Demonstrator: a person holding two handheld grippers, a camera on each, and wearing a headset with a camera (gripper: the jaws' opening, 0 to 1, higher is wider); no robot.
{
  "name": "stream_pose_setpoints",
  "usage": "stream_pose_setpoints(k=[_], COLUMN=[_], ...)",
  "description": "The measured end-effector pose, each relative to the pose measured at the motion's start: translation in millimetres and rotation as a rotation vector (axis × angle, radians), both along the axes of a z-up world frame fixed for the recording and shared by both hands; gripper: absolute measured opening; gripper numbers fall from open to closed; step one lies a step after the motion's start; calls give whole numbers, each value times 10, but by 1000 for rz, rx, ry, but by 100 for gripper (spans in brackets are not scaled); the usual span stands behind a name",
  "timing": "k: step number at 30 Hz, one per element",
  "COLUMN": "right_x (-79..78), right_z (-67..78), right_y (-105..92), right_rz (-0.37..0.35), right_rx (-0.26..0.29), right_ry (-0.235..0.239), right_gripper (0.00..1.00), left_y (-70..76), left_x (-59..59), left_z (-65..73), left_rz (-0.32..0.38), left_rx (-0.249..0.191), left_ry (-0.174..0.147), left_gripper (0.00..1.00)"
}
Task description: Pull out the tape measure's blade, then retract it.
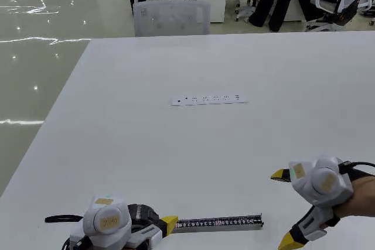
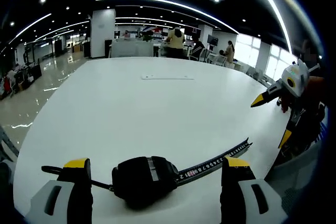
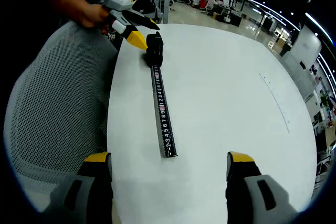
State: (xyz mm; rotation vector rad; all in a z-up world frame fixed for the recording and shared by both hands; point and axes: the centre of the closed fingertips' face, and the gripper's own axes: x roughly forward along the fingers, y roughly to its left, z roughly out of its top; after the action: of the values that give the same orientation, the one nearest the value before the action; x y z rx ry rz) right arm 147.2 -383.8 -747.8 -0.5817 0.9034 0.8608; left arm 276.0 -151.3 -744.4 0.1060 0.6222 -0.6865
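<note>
white office table (image 1: pixel 176 156) — tape measure (image 2: pixel 144 179) extended; left gripper (image 2: pixel 156 165), right gripper (image 1: pixel 284 208): jaws apart.

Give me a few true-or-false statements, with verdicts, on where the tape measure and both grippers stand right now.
1. The blade is pulled out and lies flat on the table. True.
2. The right gripper is shut on the blade's tip. False: it is open, and the tip lies free on the table ahead of its jaws.
3. The left gripper is open, with its jaws on either side of the case. True.
4. The power strip lies against the case. False: it lies farther out, mid-table, well apart from the tape measure.
</note>
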Motion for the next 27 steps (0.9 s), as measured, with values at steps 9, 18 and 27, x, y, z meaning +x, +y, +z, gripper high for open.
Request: stream_pose_setpoints(k=[9,18,27], right_x=[73,57,44], right_z=[-265,-502,-717], right_y=[73,0,-19], right_rz=[110,148,103], right_rx=[-35,-51,-36], right_ry=[45,97,133], right_gripper=[77,49,36], left_y=[-46,-60,-72], left_x=[-34,-74,-65], left_z=[-68,-168,-183], left_rz=[-27,-63,-48], left_rx=[5,35,6], left_ry=[15,27,50], left_gripper=[100,100,96])
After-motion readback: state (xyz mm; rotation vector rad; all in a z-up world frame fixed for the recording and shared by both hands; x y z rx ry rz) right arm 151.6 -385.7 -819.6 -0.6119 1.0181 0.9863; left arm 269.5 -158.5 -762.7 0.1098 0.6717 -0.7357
